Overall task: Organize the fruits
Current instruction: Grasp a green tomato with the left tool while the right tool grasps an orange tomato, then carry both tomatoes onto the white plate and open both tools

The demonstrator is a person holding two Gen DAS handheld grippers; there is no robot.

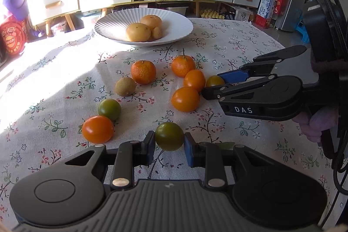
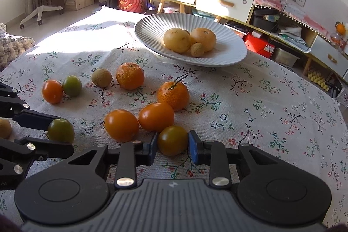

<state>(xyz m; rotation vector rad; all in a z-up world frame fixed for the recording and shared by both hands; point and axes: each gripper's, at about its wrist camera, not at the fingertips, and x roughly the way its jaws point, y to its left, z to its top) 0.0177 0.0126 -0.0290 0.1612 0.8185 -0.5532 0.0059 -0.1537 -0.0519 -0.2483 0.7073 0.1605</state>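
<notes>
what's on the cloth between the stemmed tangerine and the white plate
Nothing; bare cloth separates the stemmed tangerine from the plate, clearest in the right wrist view.

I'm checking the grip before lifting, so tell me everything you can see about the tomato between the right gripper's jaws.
The small tomato in the right gripper is round, smooth and glossy, dark olive green on top shading to orange below. It sits on the floral tablecloth, with the blue pads closed on its two sides. Behind it, it touches or nearly touches an orange tomato. No stem shows.
</notes>
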